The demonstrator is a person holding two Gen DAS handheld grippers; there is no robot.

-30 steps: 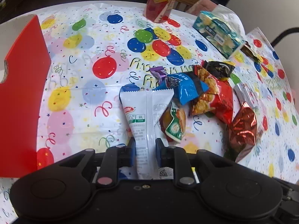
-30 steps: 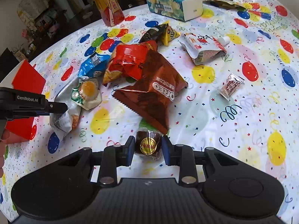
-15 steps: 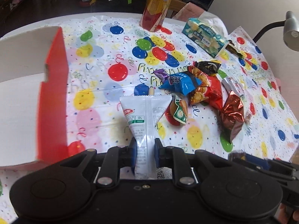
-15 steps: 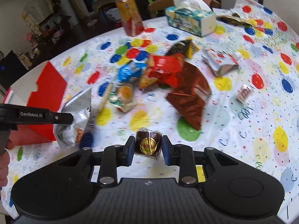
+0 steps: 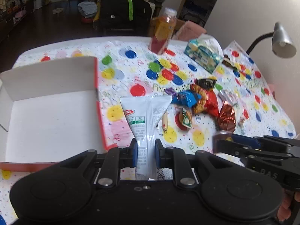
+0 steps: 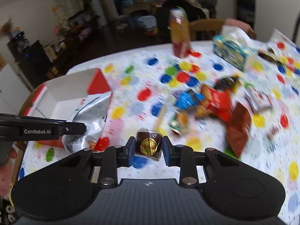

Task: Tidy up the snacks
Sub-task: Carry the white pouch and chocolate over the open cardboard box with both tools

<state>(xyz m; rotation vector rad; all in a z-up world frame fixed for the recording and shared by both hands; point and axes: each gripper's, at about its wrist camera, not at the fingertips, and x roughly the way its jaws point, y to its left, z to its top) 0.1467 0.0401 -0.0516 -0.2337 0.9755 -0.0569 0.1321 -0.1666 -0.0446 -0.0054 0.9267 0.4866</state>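
My left gripper [image 5: 145,151] is shut on a silver-white snack packet [image 5: 145,116], held above the table just right of an open red box [image 5: 50,112] with a white inside. My right gripper [image 6: 148,148] is shut on a small brown wrapped cake with a gold sticker [image 6: 148,146]. In the right wrist view the left gripper [image 6: 75,129] and its silver packet [image 6: 90,112] hang by the box [image 6: 75,88]. In the left wrist view the right gripper [image 5: 221,142] shows at the right with the cake. A pile of snack bags [image 5: 204,101] lies mid-table.
An orange drink bottle [image 5: 163,33] and a tissue box [image 5: 202,56] stand at the far side of the balloon-print tablecloth [image 5: 142,71]. A desk lamp [image 5: 281,41] rises at the right. A hand [image 6: 5,170] holds the left gripper. Chairs stand behind the table.
Both grippers have lifted and drawn back from the snack pile, moving left toward the red box, each still holding its snack. The box's white inside has come into view.
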